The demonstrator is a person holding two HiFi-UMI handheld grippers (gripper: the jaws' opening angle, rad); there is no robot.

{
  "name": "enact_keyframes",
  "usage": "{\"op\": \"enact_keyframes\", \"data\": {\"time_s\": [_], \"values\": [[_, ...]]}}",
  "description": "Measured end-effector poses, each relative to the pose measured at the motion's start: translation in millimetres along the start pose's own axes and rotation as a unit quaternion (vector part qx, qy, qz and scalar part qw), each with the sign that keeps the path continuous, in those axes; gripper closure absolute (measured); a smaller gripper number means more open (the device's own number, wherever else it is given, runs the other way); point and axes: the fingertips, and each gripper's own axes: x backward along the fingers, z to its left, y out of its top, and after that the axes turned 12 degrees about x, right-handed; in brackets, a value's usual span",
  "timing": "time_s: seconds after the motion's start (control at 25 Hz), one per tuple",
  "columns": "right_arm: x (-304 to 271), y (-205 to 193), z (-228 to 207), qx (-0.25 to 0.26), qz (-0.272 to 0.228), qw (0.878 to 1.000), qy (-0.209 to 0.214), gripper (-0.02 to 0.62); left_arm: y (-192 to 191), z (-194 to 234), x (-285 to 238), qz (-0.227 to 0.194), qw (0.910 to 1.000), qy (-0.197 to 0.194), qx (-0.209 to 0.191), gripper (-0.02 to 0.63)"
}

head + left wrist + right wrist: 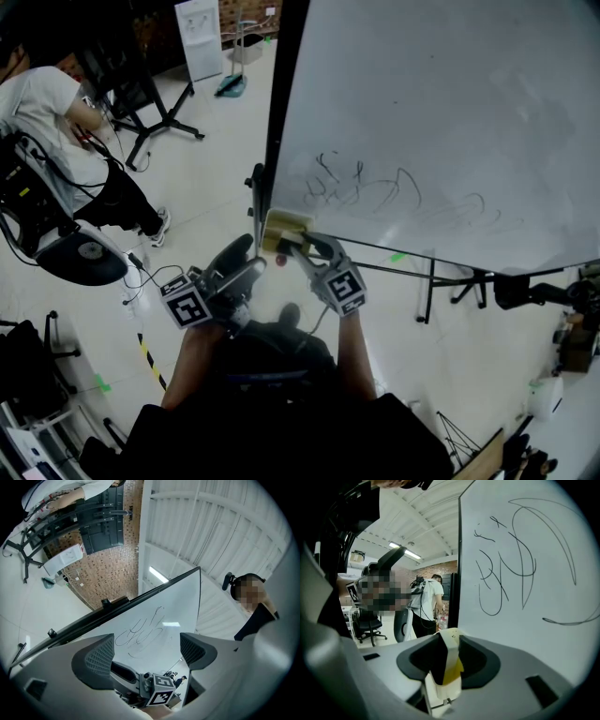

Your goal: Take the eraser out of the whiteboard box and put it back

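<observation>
holding the cream-and-yellow eraser (449, 667) pinched in the right gripper (447, 660) by the whiteboard's (441, 122) lower-left corner, with the left gripper (146, 651) wide and empty at 8 o'clock of it.

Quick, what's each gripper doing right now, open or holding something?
Left gripper: open, nothing between its jaws.
Right gripper: closed on the eraser.
</observation>
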Motion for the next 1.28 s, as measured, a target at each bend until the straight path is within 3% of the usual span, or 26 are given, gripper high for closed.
{"op": "enact_keyframes", "data": {"time_s": [0.56, 0.92, 1.08, 1.28], "values": [[-3, -7, 8, 0.028, 0.026, 0.999, 0.008, 0.437, -1, -5, -2, 0.004, 0.9999, 0.002, -0.011, 0.176], [-6, -6, 10, 0.019, 0.014, 1.0, 0.009, 0.437, -2, 1, 0, -0.003, 1.0, 0.003, 0.0, 0.176], [-5, -9, 7, 0.017, 0.015, 1.0, 0.007, 0.436, 1, -1, -2, -0.002, 0.9999, 0.007, -0.015, 0.176], [-3, -12, 4, 0.005, 0.015, 1.0, 0.004, 0.422, -3, 3, -3, -0.002, 1.0, 0.006, 0.003, 0.176]]}}
